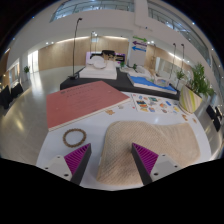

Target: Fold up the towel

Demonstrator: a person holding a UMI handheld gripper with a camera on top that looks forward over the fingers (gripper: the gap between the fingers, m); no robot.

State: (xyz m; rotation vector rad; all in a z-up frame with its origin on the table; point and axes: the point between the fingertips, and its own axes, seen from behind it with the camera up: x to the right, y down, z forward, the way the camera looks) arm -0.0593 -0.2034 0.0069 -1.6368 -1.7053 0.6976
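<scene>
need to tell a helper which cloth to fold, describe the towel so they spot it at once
On the white table, look just ahead of the open tongs. The towel is the beige cloth there, textured and rumpled, unlike the flat red mat beyond it.

we are finding no readable text; the sign [138,46] standing far beyond the table is perhaps carrying print, too small to read.

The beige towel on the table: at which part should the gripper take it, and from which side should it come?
Probably the near edge of the beige towel, which lies flat just ahead of the open gripper. Coming low from the gripper's side over the table would let one finger slip under the thin edge.
</scene>
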